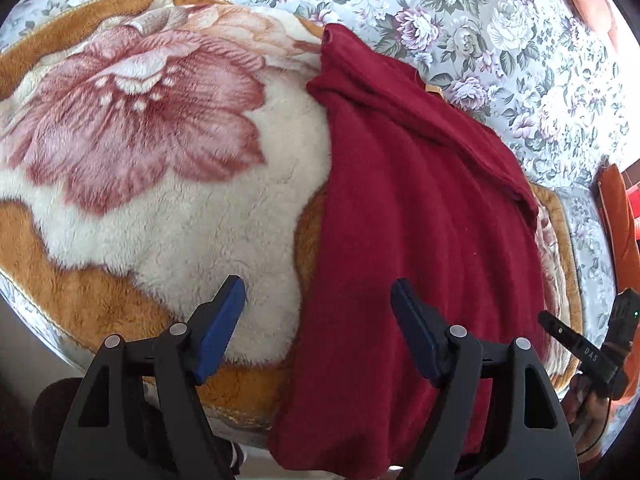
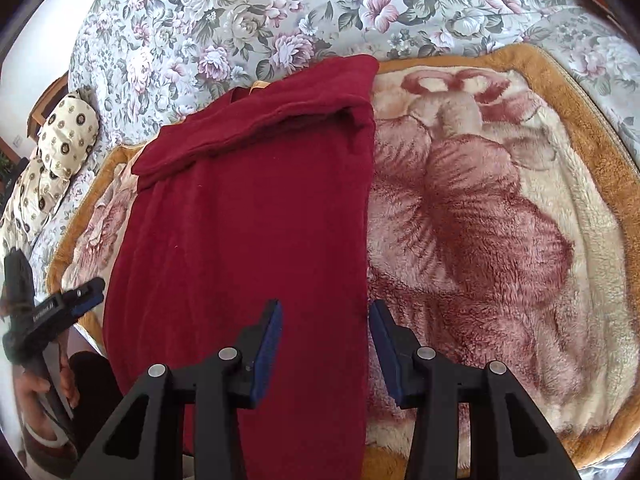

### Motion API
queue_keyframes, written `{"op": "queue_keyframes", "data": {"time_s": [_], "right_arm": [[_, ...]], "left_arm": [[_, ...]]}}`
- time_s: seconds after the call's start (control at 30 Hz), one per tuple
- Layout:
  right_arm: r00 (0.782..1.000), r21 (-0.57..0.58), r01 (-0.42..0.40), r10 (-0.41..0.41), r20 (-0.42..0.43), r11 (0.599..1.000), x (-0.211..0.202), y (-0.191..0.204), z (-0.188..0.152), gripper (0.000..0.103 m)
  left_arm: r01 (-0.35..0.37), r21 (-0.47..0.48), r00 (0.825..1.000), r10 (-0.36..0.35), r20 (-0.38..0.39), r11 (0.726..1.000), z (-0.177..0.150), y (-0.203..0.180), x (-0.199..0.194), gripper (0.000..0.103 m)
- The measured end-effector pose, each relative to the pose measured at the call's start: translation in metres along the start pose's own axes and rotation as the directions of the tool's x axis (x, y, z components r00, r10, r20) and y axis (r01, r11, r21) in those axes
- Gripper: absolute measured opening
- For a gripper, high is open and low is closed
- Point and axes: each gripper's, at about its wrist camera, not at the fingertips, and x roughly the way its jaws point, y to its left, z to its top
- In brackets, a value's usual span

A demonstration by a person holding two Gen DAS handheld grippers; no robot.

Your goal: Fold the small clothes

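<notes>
Left jaws: the left gripper (image 1: 316, 304) stands wide apart with nothing between the pads; it hangs over the garment's left edge.
Right jaws: the right gripper (image 2: 326, 322) is parted, holding nothing; it straddles the garment's right edge without pinching it.
Garment: the dark red garment (image 1: 408, 216) lies as a long narrow strip on the plush flower blanket (image 1: 160, 160), its near end hanging over the bed's edge; the top end is turned over into a band.
Surroundings: the floral bedspread (image 1: 480, 20) lies beyond the blanket; a patterned pillow (image 2: 60, 140) sits far left in the right wrist view.
Progress (judged): the sides look folded in; folding the strip lengthwise remains.
Pose: both grippers point steeply downward near the garment's lower end; a hand (image 2: 44, 392) grips the left handle.
</notes>
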Motion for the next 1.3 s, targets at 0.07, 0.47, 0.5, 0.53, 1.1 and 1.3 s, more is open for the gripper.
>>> {"op": "queue_keyframes", "data": {"time_s": [0.07, 0.47, 0.5, 0.53, 1.1, 1.3], "right_arm": [[0.999, -0.019, 0.035, -0.034, 0.021, 0.999, 0.005, 0.002, -0.003, 0.019], [0.996, 0.006, 0.051, -0.051, 0.077, 0.999, -0.019, 0.000, -0.015, 0.011], [0.997, 0.010, 0.038, -0.038, 0.072, 0.999, -0.024, 0.001, -0.019, 0.014], [0.998, 0.003, 0.010, -0.011, 0.068, 1.000, -0.030, 0.002, -0.025, 0.026], [0.986, -0.097, -0.052, 0.036, -0.160, 0.994, -0.032, 0.003, -0.110, 0.044], [0.985, -0.098, -0.073, 0.057, -0.162, 0.992, -0.023, 0.010, -0.117, 0.045]], "left_arm": [[-0.006, 0.024, 1.000, 0.005, 0.023, 1.000, -0.004, -0.003, -0.002, 0.076], [0.006, 0.059, 1.000, -0.007, 0.026, 0.998, -0.016, -0.001, -0.006, 0.076], [0.016, 0.058, 1.000, -0.018, 0.024, 0.998, -0.018, 0.000, -0.008, 0.076], [0.026, 0.057, 0.999, -0.027, 0.020, 0.998, -0.021, 0.001, -0.010, 0.076], [0.156, 0.080, 0.978, -0.143, -0.153, 0.984, -0.089, 0.013, -0.016, 0.076], [0.158, 0.058, 0.973, -0.146, -0.176, 0.986, -0.090, 0.008, -0.001, 0.077]]}}
